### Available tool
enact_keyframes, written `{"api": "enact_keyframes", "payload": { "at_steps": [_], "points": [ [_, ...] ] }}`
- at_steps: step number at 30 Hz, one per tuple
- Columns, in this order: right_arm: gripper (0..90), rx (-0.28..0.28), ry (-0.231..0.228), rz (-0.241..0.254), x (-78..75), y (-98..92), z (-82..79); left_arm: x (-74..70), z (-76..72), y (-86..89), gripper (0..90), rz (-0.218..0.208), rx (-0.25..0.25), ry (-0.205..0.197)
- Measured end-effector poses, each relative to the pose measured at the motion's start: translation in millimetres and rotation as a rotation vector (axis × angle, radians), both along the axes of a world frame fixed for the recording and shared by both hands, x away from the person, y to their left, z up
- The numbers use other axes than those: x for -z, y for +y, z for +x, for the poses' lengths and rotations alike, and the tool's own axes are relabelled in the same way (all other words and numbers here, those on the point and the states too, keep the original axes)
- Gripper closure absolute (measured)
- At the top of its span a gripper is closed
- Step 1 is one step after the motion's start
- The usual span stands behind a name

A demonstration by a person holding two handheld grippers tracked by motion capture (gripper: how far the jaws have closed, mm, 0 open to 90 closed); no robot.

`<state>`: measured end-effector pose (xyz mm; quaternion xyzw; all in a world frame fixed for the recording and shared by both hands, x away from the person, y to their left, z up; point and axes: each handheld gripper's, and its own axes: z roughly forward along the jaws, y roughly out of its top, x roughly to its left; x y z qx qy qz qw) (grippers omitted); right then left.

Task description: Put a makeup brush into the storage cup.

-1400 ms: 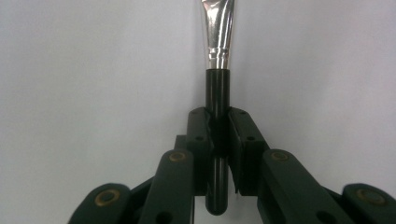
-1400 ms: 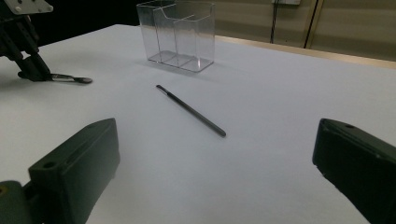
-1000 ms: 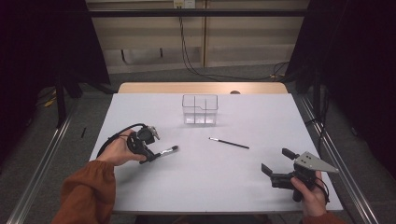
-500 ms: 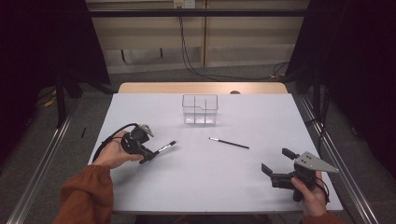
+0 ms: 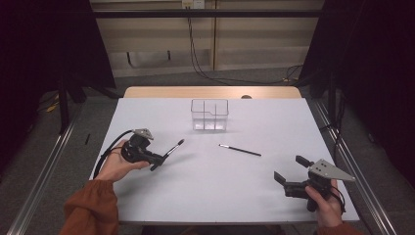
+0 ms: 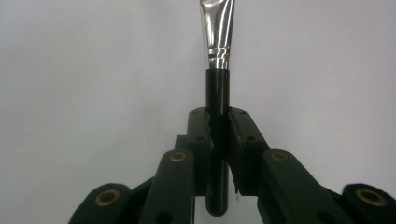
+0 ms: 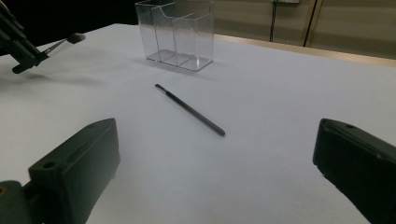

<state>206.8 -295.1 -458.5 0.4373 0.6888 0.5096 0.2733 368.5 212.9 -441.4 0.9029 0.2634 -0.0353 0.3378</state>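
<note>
A black-handled makeup brush point(image 5: 171, 149) with a silver ferrule is clamped by its handle in my left gripper point(image 5: 157, 161), which hangs just above the white table point(image 5: 205, 196) at the left. In the left gripper view the pads point(image 6: 201, 128) press both sides of the handle point(image 6: 217, 93), and the ferrule points away. A thin dark brush point(image 5: 240, 150) lies flat on the table's middle, also visible ahead in the right gripper view as the thin brush point(image 7: 189, 109). My right gripper point(image 5: 289, 169) rests near the front right, jaws wide open with nothing between them.
A clear plastic organiser point(image 5: 209, 115) with several compartments stands upright at the back centre of the table; the organiser point(image 7: 177, 32) looks empty. Beyond the table's far edge a wooden strip point(image 5: 210, 92) and cables run along the floor.
My left gripper has shifted slightly left with the brush, and the bristle end now points more toward the back of the table. The right gripper has not moved.
</note>
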Motion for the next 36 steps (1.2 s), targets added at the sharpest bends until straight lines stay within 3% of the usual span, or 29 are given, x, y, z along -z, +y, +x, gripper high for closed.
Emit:
{"api": "enact_keyframes", "payload": {
  "at_steps": [13, 15, 22, 36],
  "points": [
    [0.0, 0.001, 0.002, 0.0, 0.3, -0.1, 0.5, -0.3, -17.1, 13.5, 79.8, -0.123, -0.117, -0.079],
    [0.0, 0.001, 0.002, 0.001, 0.3, 0.0, 0.4, 0.0, -17.2, 14.4, 79.8, -0.158, -0.121, -0.068],
    [0.0, 0.001, 0.0, 0.002, 0.1, -0.1, 0.0, 1.2, -20.1, 12.5, 79.7, -0.2, -0.177, -0.149],
    [0.0, -0.006, -0.003, -0.002, -0.1, 0.0, -0.5, 7.4, -28.6, 8.3, 79.7, -0.327, -0.22, -0.267]
  ]
}}
